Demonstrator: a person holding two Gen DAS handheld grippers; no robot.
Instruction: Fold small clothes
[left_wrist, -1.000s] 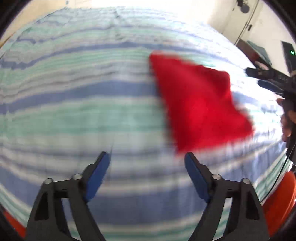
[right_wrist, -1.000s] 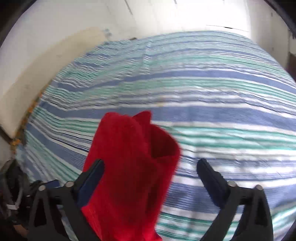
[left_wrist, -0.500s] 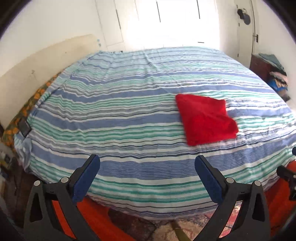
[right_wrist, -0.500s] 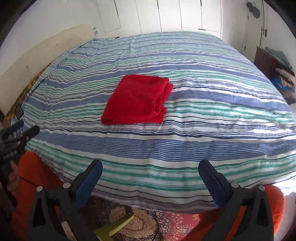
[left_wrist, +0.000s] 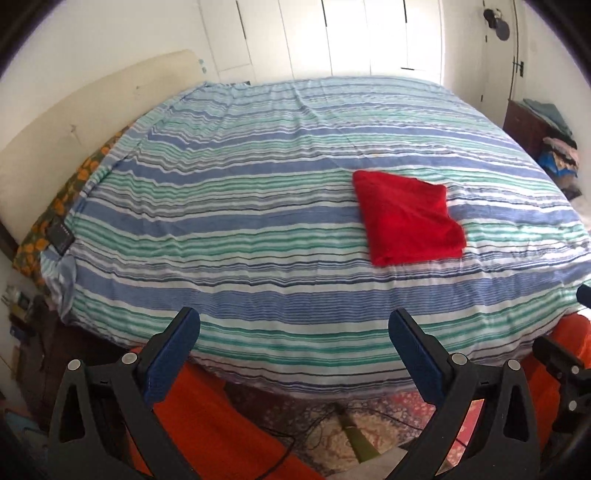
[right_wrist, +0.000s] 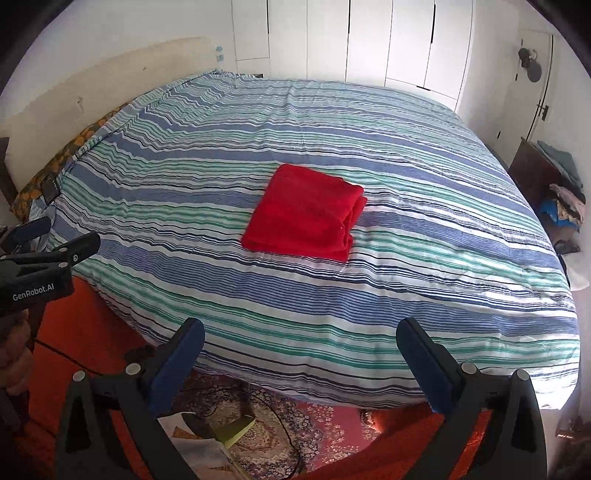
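1. The right wrist view shows the left gripper (right_wrist: 55, 236) from the side at the left edge, black body marked "GenRobot.AI", held off the near corner of the bed (right_wrist: 369, 306). The left wrist view shows only a sliver of the right gripper (left_wrist: 576, 332) at its right edge.
2. Only the right wrist view shows the layered folded edge of the red cloth (right_wrist: 304, 214), on its right side. In the left wrist view the red cloth (left_wrist: 406, 218) reads as one flat piece with a pointed near-right corner.
3. Left gripper (left_wrist: 293, 336): blue pads wide apart, holding nothing, off the bed's near edge. Right gripper (right_wrist: 301, 339): jaws likewise spread wide and empty.
4. Surroundings: a cream headboard (right_wrist: 110, 74) on the left, white wardrobe doors (right_wrist: 369, 40) behind, and a dark wooden cabinet (right_wrist: 532, 173) with piled clothes on the right. On the floor are an orange mat (left_wrist: 207, 417) and a patterned rug (right_wrist: 280, 428) with a cable and papers on it.
5. Nothing lies between either gripper and the cloth.
6. The cloth is bright red, folded into a compact rectangle, and lies flat on the striped blue, green and white bedcover near its middle, well apart from both grippers.
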